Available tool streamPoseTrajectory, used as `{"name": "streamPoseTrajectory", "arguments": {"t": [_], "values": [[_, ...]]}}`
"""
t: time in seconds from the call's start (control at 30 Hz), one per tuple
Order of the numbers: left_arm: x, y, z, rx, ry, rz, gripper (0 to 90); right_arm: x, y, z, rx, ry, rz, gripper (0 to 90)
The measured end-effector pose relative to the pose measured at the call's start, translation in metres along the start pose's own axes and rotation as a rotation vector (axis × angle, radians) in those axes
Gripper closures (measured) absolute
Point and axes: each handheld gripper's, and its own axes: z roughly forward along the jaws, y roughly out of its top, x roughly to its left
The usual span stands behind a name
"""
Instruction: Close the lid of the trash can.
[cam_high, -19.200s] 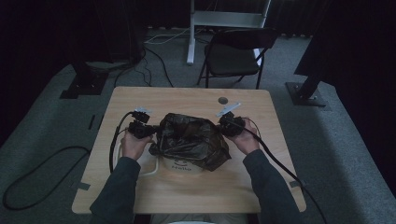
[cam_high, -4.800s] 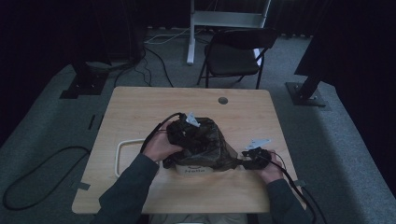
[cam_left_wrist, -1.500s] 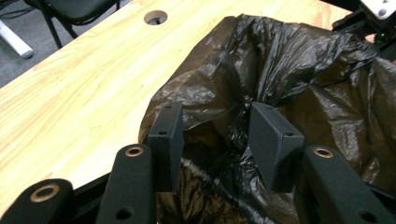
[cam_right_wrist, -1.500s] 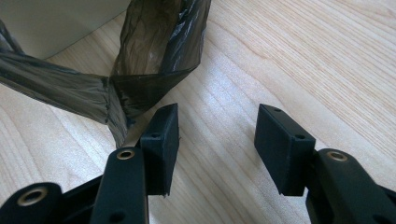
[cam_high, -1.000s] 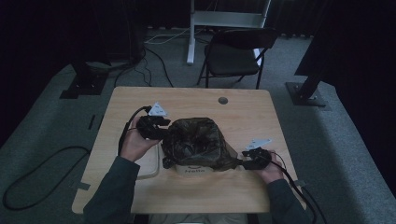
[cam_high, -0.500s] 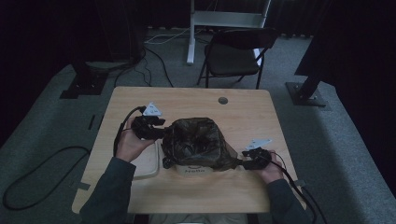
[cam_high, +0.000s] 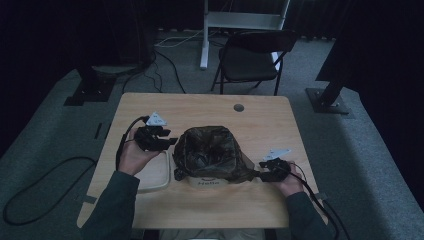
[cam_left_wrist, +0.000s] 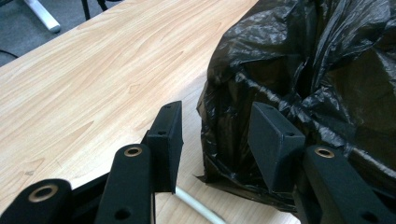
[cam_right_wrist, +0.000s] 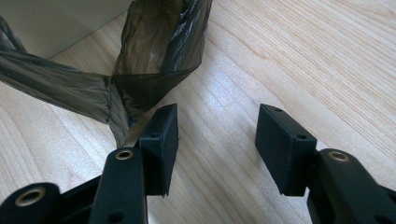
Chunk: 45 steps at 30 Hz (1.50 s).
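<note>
- Left tongs: jaws apart, nothing clamped. They sit just beside the bag's left side; in the left gripper view the black film lies past the jaw tips and close against the right-hand jaw, contact not clear.
- In the high view the left tongs point toward the bag from its left, held in the left hand.
- Right tongs: jaws apart, released. A stretched corner of the bag ends right at the tip of the left-hand jaw; nothing lies between the pads, bare wood shows in the gap.
- In the high view the right tongs lie at the bag's lower right corner, held in the right hand.
- Bag: dark, thin plastic, mouth open upward, fitted over a pale bin whose front wall shows below the film. It stands near the middle of the surface.
- A pale lid lies flat just left of the bag, under the left hand.
- A small round grommet sits behind the bag, well apart.
- A chair stands on the floor beyond the bag, past the far edge of the surface.
</note>
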Motion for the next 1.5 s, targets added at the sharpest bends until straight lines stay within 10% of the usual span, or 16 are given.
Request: {"name": "streamPoseTrajectory", "arguments": {"t": [1.5], "values": [[0.03, -0.047, -0.004, 0.04, 0.026, -0.091, 54.9, 0.0, 0.0, 0.0, -0.002, 0.002, 0.001, 48.2]]}}
